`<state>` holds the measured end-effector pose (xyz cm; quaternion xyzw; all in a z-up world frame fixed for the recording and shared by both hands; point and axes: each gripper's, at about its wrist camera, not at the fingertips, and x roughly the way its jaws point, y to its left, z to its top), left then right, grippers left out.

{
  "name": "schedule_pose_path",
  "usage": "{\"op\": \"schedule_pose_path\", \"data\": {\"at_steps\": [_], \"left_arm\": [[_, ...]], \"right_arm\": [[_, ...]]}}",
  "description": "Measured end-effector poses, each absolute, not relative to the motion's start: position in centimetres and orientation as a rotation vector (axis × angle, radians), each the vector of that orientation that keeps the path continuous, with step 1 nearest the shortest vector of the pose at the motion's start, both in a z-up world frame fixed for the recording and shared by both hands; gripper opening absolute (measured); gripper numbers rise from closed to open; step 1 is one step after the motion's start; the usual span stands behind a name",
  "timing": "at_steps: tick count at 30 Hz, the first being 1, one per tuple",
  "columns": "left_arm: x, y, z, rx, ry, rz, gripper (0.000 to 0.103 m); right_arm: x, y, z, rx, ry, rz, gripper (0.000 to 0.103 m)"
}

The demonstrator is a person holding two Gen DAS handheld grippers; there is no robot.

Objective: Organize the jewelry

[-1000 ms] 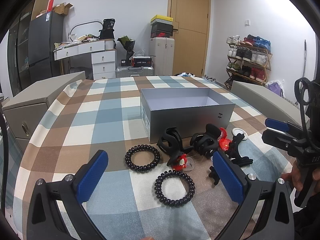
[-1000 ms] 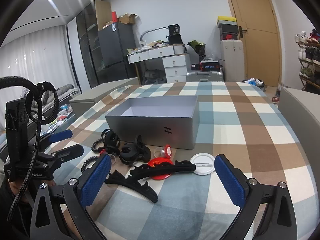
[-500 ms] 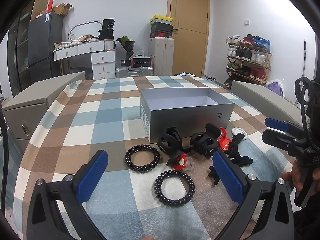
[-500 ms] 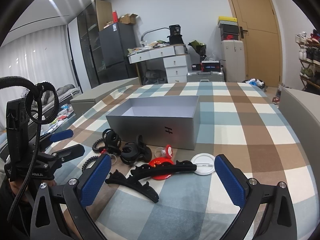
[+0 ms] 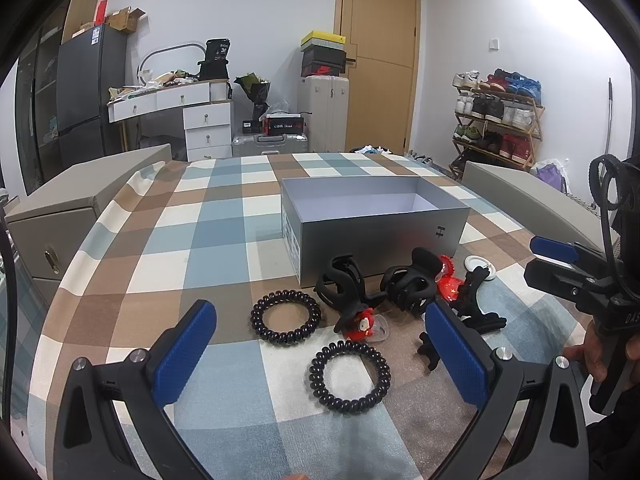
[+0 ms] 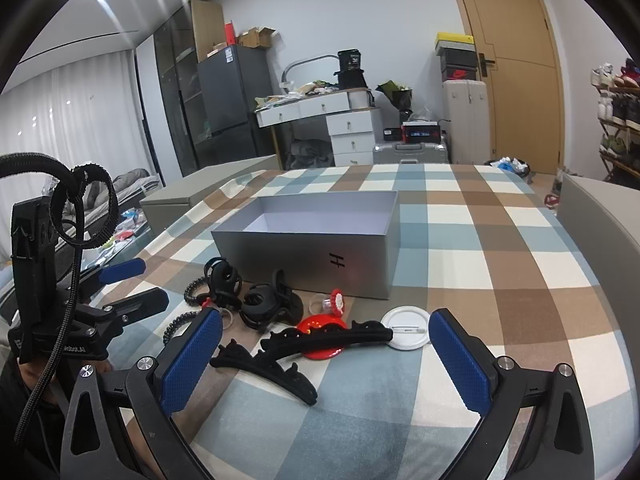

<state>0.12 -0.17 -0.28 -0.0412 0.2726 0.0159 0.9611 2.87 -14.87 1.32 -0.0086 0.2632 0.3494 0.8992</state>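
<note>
An open grey box stands on the checked cloth. In front of it lie two black spiral hair ties, two black claw clips, long black clips, a red disc, a small red charm and a white round badge. My left gripper is open and empty, hovering over the nearer hair tie. My right gripper is open and empty over the long black clips.
Grey box lids or cases lie at the table's left and right edges. Behind the table are a white desk with drawers, a suitcase, a door and a shoe rack.
</note>
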Motion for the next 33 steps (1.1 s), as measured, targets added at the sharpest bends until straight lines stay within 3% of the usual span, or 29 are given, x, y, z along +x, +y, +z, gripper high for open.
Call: {"op": "schedule_pose_path", "data": {"at_steps": [19,33], "left_arm": [[0.7,1.4,0.2,-0.155,0.576,0.081,0.102],[1.1,0.9,-0.7,-0.119,0.673,0.078,0.102]], "right_arm": [[5.3,-13.9,1.1,-0.013,0.707,0.686,0.103],[6.4,-10.0,-1.6,-0.213,0.842,0.646,0.102]]}}
